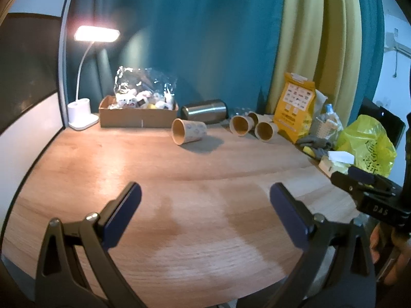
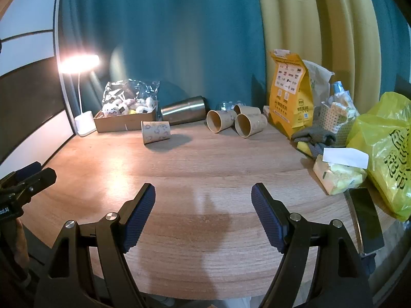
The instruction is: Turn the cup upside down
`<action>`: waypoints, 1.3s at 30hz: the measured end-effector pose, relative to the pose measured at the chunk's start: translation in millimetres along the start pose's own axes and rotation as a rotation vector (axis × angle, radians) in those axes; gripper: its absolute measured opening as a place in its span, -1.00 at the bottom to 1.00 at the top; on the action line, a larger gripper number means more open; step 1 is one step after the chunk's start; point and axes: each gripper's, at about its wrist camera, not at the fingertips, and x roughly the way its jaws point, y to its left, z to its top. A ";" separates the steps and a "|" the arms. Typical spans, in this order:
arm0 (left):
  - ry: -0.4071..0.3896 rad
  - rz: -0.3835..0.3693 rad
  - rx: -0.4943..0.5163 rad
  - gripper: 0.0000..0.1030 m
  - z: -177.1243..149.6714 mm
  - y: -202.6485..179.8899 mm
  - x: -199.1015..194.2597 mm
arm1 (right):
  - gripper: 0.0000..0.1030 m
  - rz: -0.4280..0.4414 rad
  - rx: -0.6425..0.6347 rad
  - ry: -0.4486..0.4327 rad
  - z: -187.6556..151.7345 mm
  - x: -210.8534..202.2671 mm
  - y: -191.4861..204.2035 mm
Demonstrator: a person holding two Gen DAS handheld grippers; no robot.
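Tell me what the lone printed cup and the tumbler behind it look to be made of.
Printed cup: seemingly paper, matte, with a kraft-brown inside and cartoon print outside. Tumbler: probably stainless steel, brushed grey, with soft highlights along its side.

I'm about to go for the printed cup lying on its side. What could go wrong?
The printed cup lies on its side, so a nudge from either open gripper, left or right, may roll it toward the steel tumbler. Squeezing thin paper could crush it. Three more cups lie nearby, easily bumped.
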 end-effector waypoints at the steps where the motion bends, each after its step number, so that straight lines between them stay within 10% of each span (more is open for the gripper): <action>1: -0.005 0.006 0.003 0.96 0.2 -0.5 -0.5 | 0.56 0.001 0.000 -0.001 0.3 0.8 0.5; 39: -0.050 0.009 -0.008 0.96 6.9 5.2 -5.4 | 0.56 0.013 0.005 0.015 5.5 10.0 1.9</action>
